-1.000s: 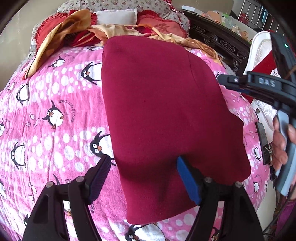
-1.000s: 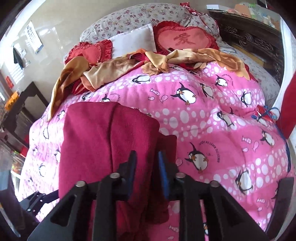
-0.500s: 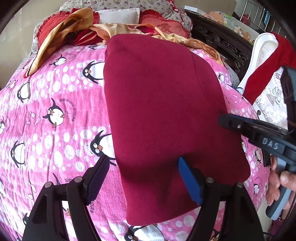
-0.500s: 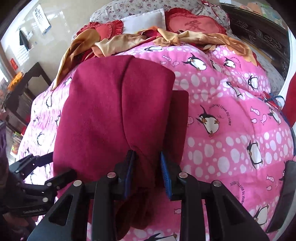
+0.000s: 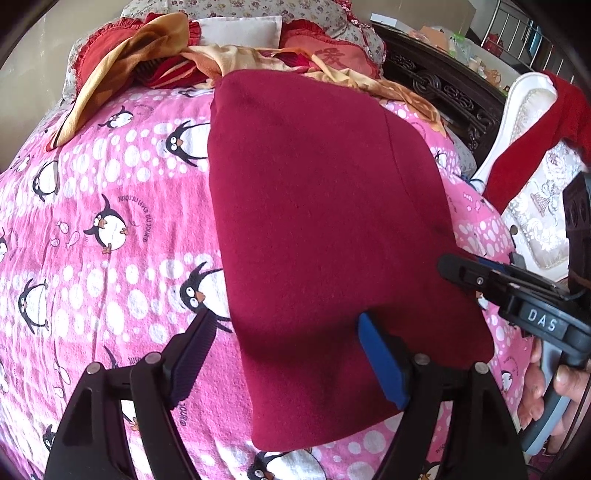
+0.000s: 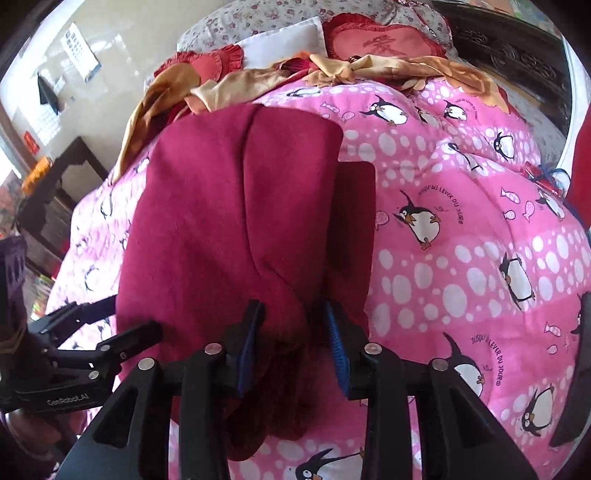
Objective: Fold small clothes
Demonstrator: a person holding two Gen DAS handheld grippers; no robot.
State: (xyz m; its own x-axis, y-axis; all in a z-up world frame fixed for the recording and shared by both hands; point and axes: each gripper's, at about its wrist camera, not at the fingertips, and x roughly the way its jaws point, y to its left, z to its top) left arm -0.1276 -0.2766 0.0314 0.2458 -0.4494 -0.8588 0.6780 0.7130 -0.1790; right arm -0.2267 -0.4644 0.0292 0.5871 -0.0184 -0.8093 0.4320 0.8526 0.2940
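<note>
garment (image 5: 317, 221) on quilt (image 5: 110, 221), pillows (image 5: 236, 31) behind

Black gripper (image 5: 284, 362), blue pads (image 5: 382, 363) (silver screws).

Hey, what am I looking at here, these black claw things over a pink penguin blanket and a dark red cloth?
No robot here: a person holds a two-finger gripper in each hand, with a camera on each looking along the fingers. One picture is from the left tool, the other from the right.

A dark red garment lies folded on a pink penguin blanket on a bed, with cushions at the far end.

The left gripper stands wide open, straddling the garment's near left edge without pinching it. The right gripper has a bunch of the cloth between its blue pads; its jaws are opening, apparently letting go. A hand shows on the right tool's handle.
</note>
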